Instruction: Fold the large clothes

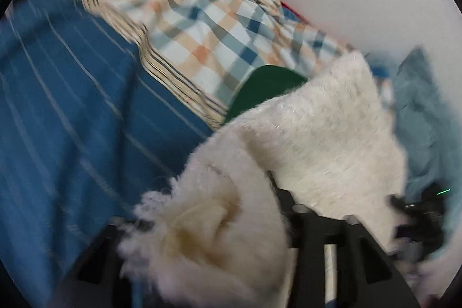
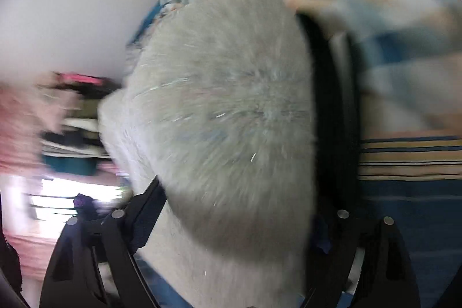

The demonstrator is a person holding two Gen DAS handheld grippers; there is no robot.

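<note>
The white fluffy garment (image 1: 323,129) lies bunched on the blue striped bedspread (image 1: 63,94), right under both tools, with a checked cloth (image 1: 202,28) behind it and a bit of something green (image 1: 268,82) poking out between. It looks thick, soft and light, a fleecy thing that will flop and slump when lifted, and its pile may slip in a shallow pinch. I'd say a hem or a cuff edge, like the rolled opening (image 1: 208,224) nearest the left gripper (image 1: 239,224), is the safest place to take a deep bite. The right gripper (image 2: 231,210) has its fingers spread wide with the fluffy mass sitting between them, not squeezed. The left gripper's fingers are mostly buried under the fleece, so I cannot tell how they stand or whether they pinch anything. Both views are smeared, and the garment's shape, sleeves and edges are impossible to make out
</note>
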